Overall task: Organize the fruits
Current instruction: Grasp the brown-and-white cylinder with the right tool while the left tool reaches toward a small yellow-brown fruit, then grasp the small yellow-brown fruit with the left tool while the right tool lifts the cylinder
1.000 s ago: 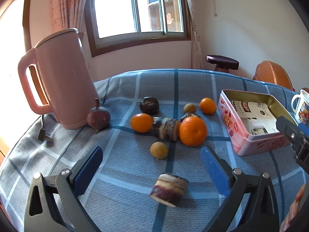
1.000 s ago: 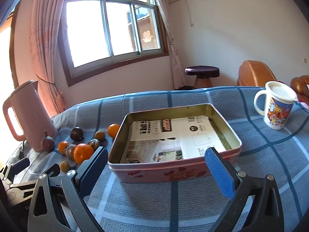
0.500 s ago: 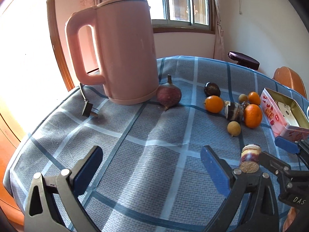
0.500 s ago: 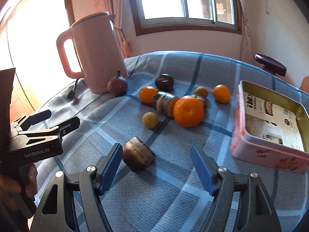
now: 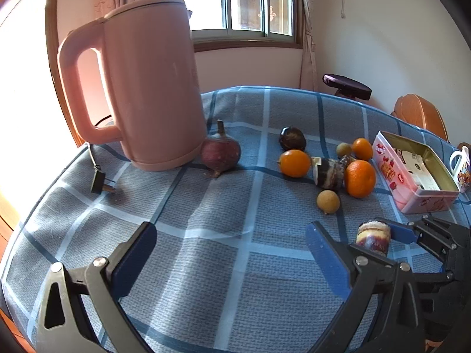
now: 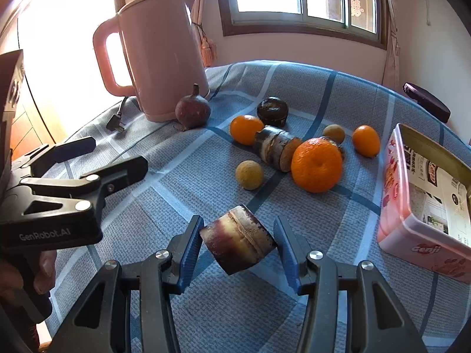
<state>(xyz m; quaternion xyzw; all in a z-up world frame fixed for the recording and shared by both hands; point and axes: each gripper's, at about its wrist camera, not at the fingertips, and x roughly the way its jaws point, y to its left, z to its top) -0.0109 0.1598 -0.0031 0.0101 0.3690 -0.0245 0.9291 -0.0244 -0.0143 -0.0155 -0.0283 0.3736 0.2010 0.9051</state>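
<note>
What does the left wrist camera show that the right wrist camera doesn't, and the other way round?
Only the left wrist view shows the white mug beyond the tin and the wooden chair back. Only the right wrist view shows the person's hand holding the left gripper, and both pads of the right gripper closing around the sugarcane piece. Both show the pink kettle, its plug, the oranges such as the big one, the open pink tin and the blue checked tablecloth.

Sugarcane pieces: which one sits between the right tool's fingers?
The lone sugarcane piece nearest the camera, between the closing right tool. The other sugarcane piece lies among the oranges.
</note>
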